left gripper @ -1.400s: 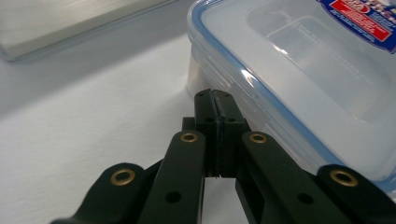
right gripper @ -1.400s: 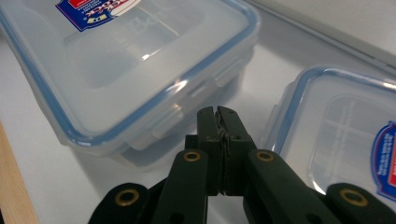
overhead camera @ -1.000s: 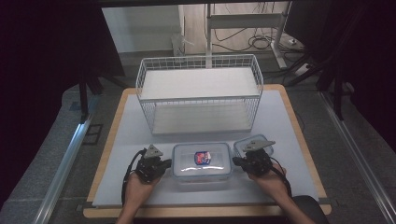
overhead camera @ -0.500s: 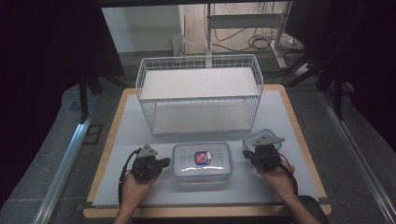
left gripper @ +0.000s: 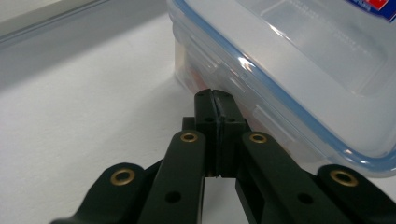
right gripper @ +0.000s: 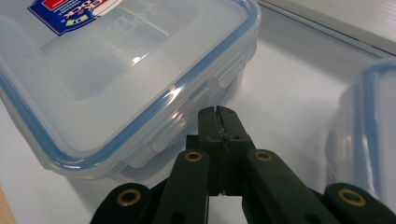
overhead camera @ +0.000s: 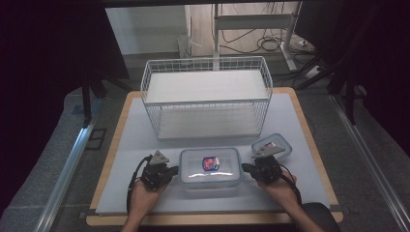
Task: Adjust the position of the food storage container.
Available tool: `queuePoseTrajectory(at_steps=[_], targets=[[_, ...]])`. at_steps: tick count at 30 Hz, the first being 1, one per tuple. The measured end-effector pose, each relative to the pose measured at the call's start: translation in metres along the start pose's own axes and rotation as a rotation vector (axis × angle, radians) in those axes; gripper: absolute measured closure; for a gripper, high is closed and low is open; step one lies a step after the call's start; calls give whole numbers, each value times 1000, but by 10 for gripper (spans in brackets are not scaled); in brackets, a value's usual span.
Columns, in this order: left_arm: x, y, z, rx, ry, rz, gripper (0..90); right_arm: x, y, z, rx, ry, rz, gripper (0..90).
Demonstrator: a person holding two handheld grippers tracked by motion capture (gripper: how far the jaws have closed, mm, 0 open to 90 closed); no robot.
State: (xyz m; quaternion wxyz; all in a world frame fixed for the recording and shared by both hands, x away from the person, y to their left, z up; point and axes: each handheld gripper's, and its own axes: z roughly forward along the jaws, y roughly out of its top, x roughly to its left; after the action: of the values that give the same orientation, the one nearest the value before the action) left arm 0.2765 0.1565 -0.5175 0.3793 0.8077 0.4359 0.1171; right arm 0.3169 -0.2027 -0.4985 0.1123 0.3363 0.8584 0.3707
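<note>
A clear plastic food box [overhead camera: 210, 166] with a blue-sealed lid and a red-and-blue label lies near the front of the table, between the two grippers. My left gripper [overhead camera: 175, 169] is at its left end, jaws shut with nothing between them. In the left gripper view the shut tips [left gripper: 214, 94] rest at the side clip of the box [left gripper: 299, 65]. My right gripper [overhead camera: 244, 167] is at the box's right end, also shut and holding nothing. Its tips [right gripper: 217, 111] sit just below the side clip of the box [right gripper: 116, 70] in the right gripper view.
A white wire basket [overhead camera: 207, 96] with two shelves stands at the back of the white table top [overhead camera: 125, 145]. A second, smaller lidded container [overhead camera: 283, 143] lies behind the right gripper, seen too at the right edge of the right gripper view [right gripper: 373, 121].
Both hands drew a little outward from the box half a second ago and have come back in against its two ends. The box has stayed in place.
</note>
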Motion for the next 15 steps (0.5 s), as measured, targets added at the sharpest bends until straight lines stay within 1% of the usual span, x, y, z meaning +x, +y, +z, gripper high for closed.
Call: queuePoseTrajectory(at_steps=[3, 6, 9, 10, 13, 14, 15], targets=[[-6, 1, 1, 4, 0, 14, 900, -2, -3, -3, 8, -7, 15, 895], [-6, 1, 1, 4, -2, 14, 900, -1, -5, -5, 13, 1, 23, 895], [-4, 1, 2, -3, -15, 7, 900, 1, -6, -6, 14, -1, 13, 895], [-3, 1, 2, -3, -13, 3, 900, 2, -7, -7, 17, 6, 14, 896], [-3, 2, 3, -3, 4, 8, 900, 4, -7, -8, 17, 7, 8, 896], [-3, 2, 3, -3, 9, 9, 900, 7, -7, -8, 18, 6, 3, 896], [-2, 2, 3, -3, 9, 6, 900, 7, -7, -8, 18, 6, 3, 896]])
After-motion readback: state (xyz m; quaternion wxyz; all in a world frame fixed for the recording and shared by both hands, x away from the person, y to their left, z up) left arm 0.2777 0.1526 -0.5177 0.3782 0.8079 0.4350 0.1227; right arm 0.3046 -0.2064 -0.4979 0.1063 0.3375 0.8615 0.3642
